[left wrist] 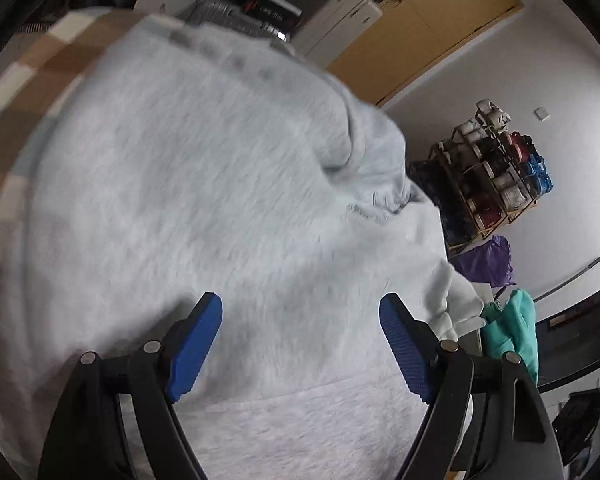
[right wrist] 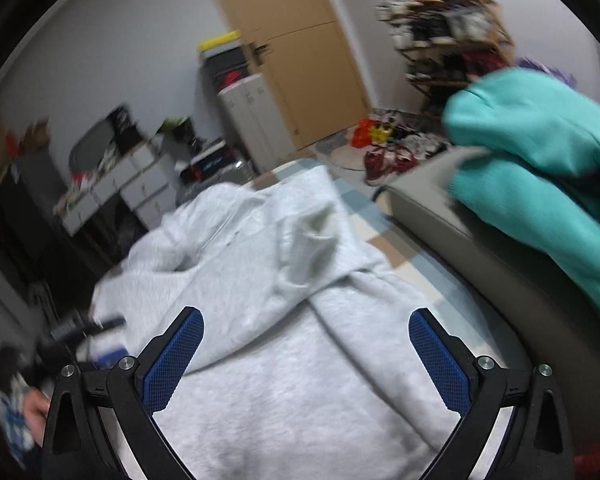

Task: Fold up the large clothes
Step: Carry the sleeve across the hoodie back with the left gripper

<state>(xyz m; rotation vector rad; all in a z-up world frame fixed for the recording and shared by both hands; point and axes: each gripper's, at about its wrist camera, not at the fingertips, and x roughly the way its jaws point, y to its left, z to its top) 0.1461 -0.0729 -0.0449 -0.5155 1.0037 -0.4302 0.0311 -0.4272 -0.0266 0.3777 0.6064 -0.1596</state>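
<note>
Left wrist: left gripper (left wrist: 300, 312) spread wide, empty, over hoodie (left wrist: 220, 200). Right gripper (right wrist: 306, 328) likewise agape above sleeve (right wrist: 308, 240). Pinch edge squarely, fold flat.

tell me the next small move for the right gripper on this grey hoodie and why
Probably lower the right gripper and close on the bunched fold of the grey hoodie just ahead. Both it and the left gripper are open, holding nothing, and the hoodie lies rumpled on the checked surface, with its upper part crumpled, so it needs pulling flat first.
</note>
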